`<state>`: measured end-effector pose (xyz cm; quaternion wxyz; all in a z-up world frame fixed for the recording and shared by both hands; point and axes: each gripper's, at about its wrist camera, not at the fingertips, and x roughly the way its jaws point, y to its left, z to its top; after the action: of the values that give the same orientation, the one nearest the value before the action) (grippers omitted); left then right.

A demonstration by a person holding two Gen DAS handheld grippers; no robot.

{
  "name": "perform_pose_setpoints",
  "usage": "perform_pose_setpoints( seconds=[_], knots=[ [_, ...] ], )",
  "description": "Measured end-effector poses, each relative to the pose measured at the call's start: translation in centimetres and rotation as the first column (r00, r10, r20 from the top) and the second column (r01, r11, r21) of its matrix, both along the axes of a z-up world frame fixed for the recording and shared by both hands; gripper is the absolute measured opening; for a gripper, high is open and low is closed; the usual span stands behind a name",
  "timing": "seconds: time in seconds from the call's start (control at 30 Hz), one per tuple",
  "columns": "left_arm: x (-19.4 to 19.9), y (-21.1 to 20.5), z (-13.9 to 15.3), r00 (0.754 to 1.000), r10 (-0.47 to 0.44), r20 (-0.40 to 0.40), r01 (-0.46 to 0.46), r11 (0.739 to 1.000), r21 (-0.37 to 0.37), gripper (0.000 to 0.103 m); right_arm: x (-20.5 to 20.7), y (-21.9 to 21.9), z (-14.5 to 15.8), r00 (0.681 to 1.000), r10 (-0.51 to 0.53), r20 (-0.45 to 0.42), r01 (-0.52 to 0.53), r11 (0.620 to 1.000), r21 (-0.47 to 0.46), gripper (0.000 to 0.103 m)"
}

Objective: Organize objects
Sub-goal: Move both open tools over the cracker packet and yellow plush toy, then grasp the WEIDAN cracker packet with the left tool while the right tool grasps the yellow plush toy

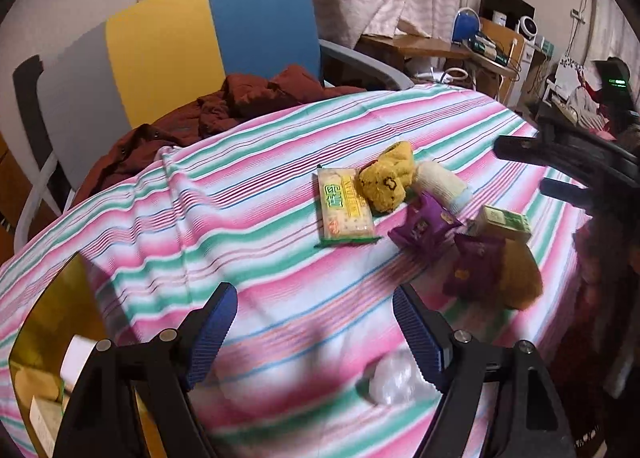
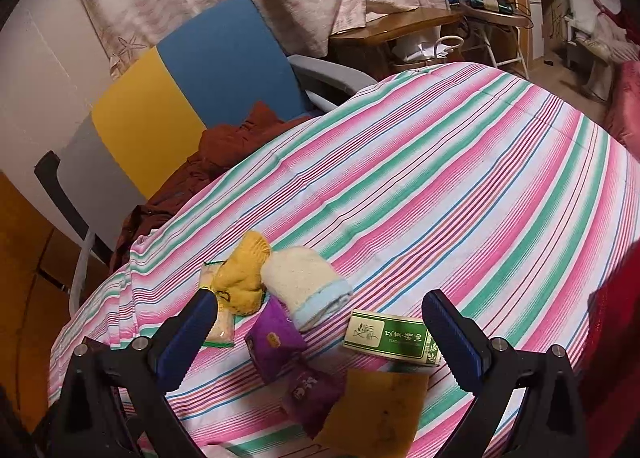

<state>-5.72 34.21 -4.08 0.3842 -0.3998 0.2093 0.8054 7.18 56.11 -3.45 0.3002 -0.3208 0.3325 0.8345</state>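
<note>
Left wrist view: left tongs [image 1: 314, 332] apart, empty, over striped cloth [image 1: 248, 218] on bench. Nothing looks sorted yet; items lie in loose cluster: glossy cracker packet [image 1: 346, 208], fuzzy yellow sock [image 1: 386, 178], crinkly clear plastic [image 1: 394, 380] near pads.

Right wrist view: right tongs [image 2: 320, 332] apart, empty, above purple foil packets [image 2: 276, 340], rigid green-white box [image 2: 390, 338], knitted cream sock [image 2: 306, 280], flat amber sheet [image 2: 376, 410].

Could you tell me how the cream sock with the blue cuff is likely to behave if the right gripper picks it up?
The cream sock looks soft and knitted, so it would probably flop and sag. It seems light. It touches the yellow sock, which might drag along.
</note>
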Motion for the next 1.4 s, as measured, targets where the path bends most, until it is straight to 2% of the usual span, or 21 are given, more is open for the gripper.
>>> perform_pose_setpoints(
  seconds=[0.3,0.4,0.57,0.63,0.7,0.77,0.93,1.0,1.03,1.13,1.4],
  knots=[
    [-2.9,6.0,-3.4,0.996,-0.089,0.008,0.090,0.992,-0.092,0.082,0.0,0.2,-0.1,0.999,0.018,-0.035,-0.020,0.999,-0.039,0.103],
    [-3.5,7.6,-4.6,0.992,-0.116,0.042,0.120,0.988,-0.093,0.082,-0.3,0.0,-0.2,0.999,0.038,-0.035,-0.039,0.998,-0.044,0.103],
    [-4.6,9.7,-6.0,0.992,-0.113,0.059,0.119,0.987,-0.108,0.082,-0.5,0.0,-0.5,0.998,0.056,-0.040,-0.058,0.996,-0.064,0.103],
    [-4.8,10.3,-6.3,0.991,-0.124,0.040,0.128,0.985,-0.115,0.082,-0.5,0.1,-0.5,0.998,0.054,-0.039,-0.056,0.996,-0.068,0.103],
    [-5.0,11.2,-6.8,0.991,-0.134,0.010,0.133,0.979,-0.155,0.082,-0.5,0.2,-0.6,0.998,0.053,-0.038,-0.056,0.996,-0.074,0.103],
    [-5.5,11.7,-7.5,0.991,-0.135,0.019,0.136,0.975,-0.175,0.082,-0.6,0.2,-0.7,0.998,0.055,-0.036,-0.058,0.996,-0.074,0.103],
    [-7.6,11.3,-8.1,0.992,-0.077,0.101,0.089,0.989,-0.118,0.082,-0.7,0.1,-0.7,0.998,0.057,-0.023,-0.059,0.996,-0.066,0.103],
    [-8.1,10.6,-8.1,0.995,-0.030,0.097,0.041,0.993,-0.108,0.081,-0.7,0.2,-0.8,0.998,0.055,-0.020,-0.056,0.996,-0.065,0.103],
    [-8.2,10.3,-8.1,0.995,-0.017,0.094,0.027,0.994,-0.104,0.077,-0.7,0.2,-0.8,0.998,0.054,-0.018,-0.055,0.997,-0.062,0.103],
    [-8.0,9.1,-7.7,0.997,0.014,0.072,-0.006,0.994,-0.105,0.053,-0.8,0.1,-0.8,0.998,0.057,-0.010,-0.058,0.997,-0.055,0.103],
    [-6.7,5.2,-7.2,0.993,0.081,0.084,-0.072,0.992,-0.104,0.051,-1.0,0.2,-1.0,0.998,0.062,0.012,-0.061,0.997,-0.048,0.103]
  ],
)
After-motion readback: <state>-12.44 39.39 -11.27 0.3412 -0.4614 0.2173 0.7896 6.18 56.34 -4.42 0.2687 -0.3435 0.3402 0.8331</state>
